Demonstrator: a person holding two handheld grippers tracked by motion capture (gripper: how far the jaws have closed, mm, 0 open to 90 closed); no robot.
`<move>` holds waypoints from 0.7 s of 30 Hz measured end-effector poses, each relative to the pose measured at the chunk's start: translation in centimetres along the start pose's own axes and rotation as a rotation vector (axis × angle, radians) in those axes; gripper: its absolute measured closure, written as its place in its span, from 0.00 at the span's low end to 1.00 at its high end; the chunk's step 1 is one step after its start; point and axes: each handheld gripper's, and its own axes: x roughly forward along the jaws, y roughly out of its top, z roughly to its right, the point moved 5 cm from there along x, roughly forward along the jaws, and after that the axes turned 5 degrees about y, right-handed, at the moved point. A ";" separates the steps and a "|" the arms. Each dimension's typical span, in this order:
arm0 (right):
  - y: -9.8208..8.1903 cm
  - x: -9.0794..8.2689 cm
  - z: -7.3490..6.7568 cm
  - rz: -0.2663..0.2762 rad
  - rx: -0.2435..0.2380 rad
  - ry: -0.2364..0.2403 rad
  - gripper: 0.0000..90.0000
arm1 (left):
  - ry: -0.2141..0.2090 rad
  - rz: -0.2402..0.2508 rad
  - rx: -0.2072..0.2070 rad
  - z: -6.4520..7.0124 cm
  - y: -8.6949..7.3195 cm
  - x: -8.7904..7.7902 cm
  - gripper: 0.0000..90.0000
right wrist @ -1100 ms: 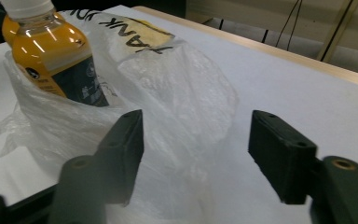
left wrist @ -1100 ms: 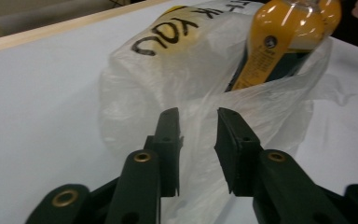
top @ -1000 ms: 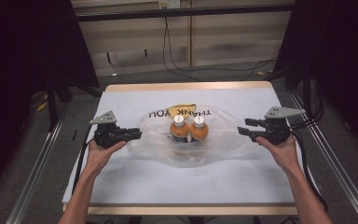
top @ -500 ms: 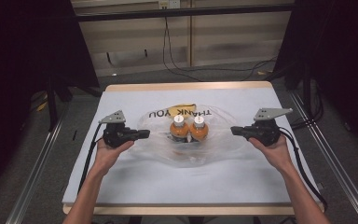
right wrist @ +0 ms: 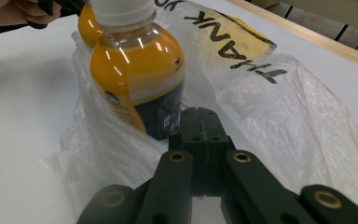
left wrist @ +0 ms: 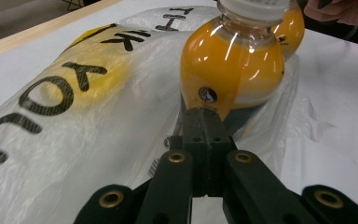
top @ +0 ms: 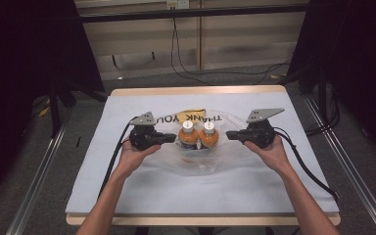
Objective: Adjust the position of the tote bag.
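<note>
Bottles: two orange drink bottles with white caps stand upright, touching side by side, near the middle of the worktop, seated in the clear plastic bag printed THANK YOU.
Bag: it lies crumpled and mostly flat around the bottles' bases; its printed part with a yellow patch spreads toward the far edge.
Left gripper: the left gripper points at the left bottle from the side; in the left gripper view its jaws are pressed together, tips right at the bottle's lower wall over the plastic. Whether any film is caught between them cannot be told.
Right gripper: the right gripper mirrors it, jaws also pressed together, tips close to the right bottle's label.
Change: a second ago both grippers stood farther out, toward the bag's sides, jaws apart; they have since shut and come inward to flank the bottles.
Meaning: likely an approach to work the bag around the bottles; the jaws would need to spread again to take film.
</note>
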 end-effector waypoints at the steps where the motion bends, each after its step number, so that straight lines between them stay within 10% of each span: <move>1: 0.1 0.3 0.1 -0.002 0.000 0.006 1.00 | 0.000 0.000 0.000 0.0 0.0 0.0 1.00; 21: -1.5 5.3 0.9 -0.140 -0.007 0.033 1.00 | 0.031 -0.121 0.045 -0.2 -1.8 2.8 1.00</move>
